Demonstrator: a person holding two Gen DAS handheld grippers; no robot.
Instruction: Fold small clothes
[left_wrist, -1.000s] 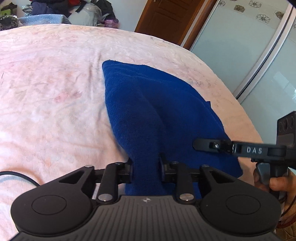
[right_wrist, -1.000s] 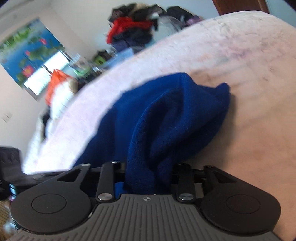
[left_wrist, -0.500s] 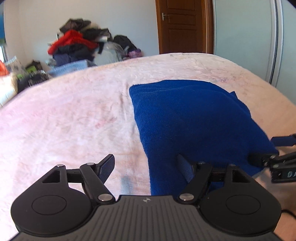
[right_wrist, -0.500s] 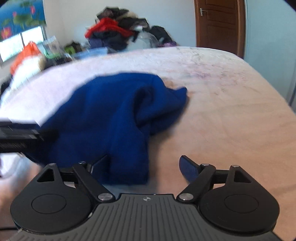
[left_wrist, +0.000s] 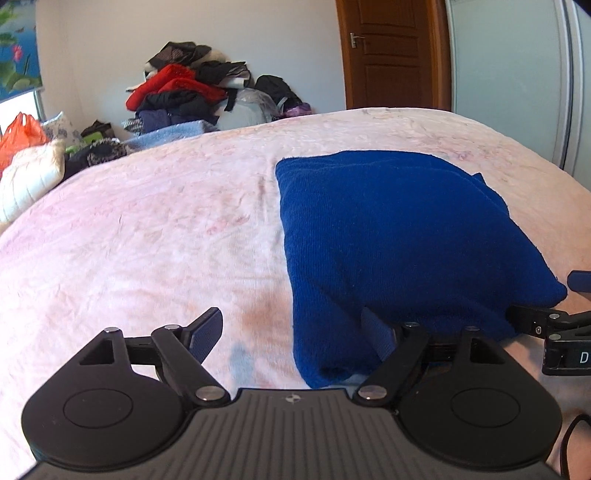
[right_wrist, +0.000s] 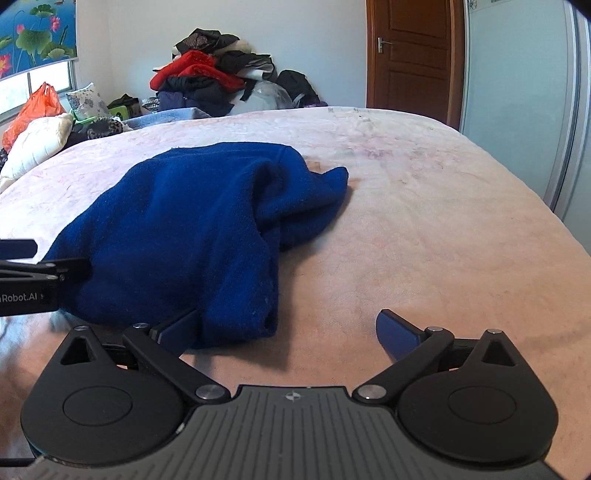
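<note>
Blue garment (left_wrist: 399, 240) lies folded on pink bedspread (left_wrist: 147, 229), right of centre in the left wrist view, its near edge reaching down to the camera's own fingers. Left gripper (left_wrist: 291, 334): jaws apart and opening; the garment's near corner sits between them, lying against the right pad but not pinched, and that pad is partly covered by cloth. The very bottom of the corner is cut off behind the gripper body.

Right gripper (right_wrist: 288, 328): jaws wide apart, opening. A hanging fold of the garment (right_wrist: 192, 229) drapes in front of its left finger and hides most of that pad; the right finger stands clear over bare bedspread (right_wrist: 424, 221). Cannot tell if the cloth touches the left pad.

From the right wrist view the fold looks lumpy, a loose flap sticking out at the far right, and layers underneath are hidden. Each gripper shows in the other's camera only as a sliver at the frame edge, cut off: the right one (left_wrist: 554, 321) at the garment's near right corner, the left one (right_wrist: 40, 273) at its left side. Contact there is unclear.

Clothes pile (left_wrist: 184, 92) sits beyond the bed, items too jumbled to separate. Wooden door (left_wrist: 391, 55) and sliding wardrobe panel (left_wrist: 517, 81) are cropped by the fisheye rim. Orange bag (right_wrist: 33, 107) and white pillow (right_wrist: 33, 146) lie at far left, partly cut off.
</note>
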